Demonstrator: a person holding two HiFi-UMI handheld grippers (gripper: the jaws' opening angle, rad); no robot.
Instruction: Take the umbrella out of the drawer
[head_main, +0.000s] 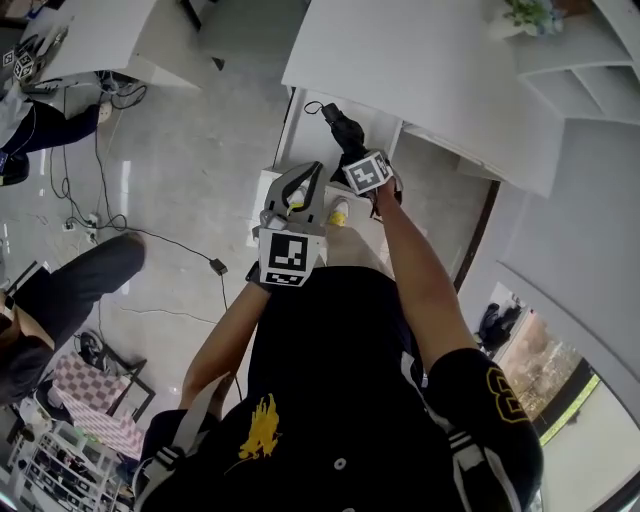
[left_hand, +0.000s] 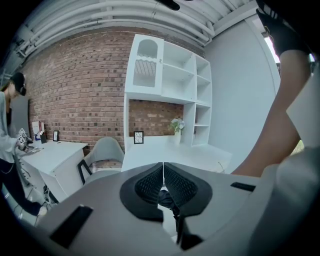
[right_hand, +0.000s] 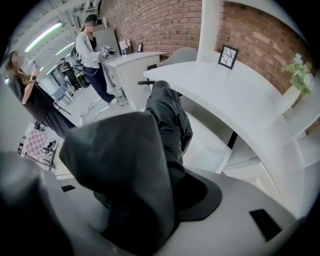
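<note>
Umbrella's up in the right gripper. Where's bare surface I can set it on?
The white desk top is bare from its near edge to the picture frame and the plant at the back. It is crowded over the open drawer, where the umbrella hangs; cables trail across the floor.

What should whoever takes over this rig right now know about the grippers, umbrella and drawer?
Right gripper: jaws shut on the folded dark umbrella, held in the air.
Left gripper: jaws together, apparently empty.
Drawer: open under the white desk, below the umbrella.
Done: umbrella lifted out.
Left: carry it clear, set it down.
</note>
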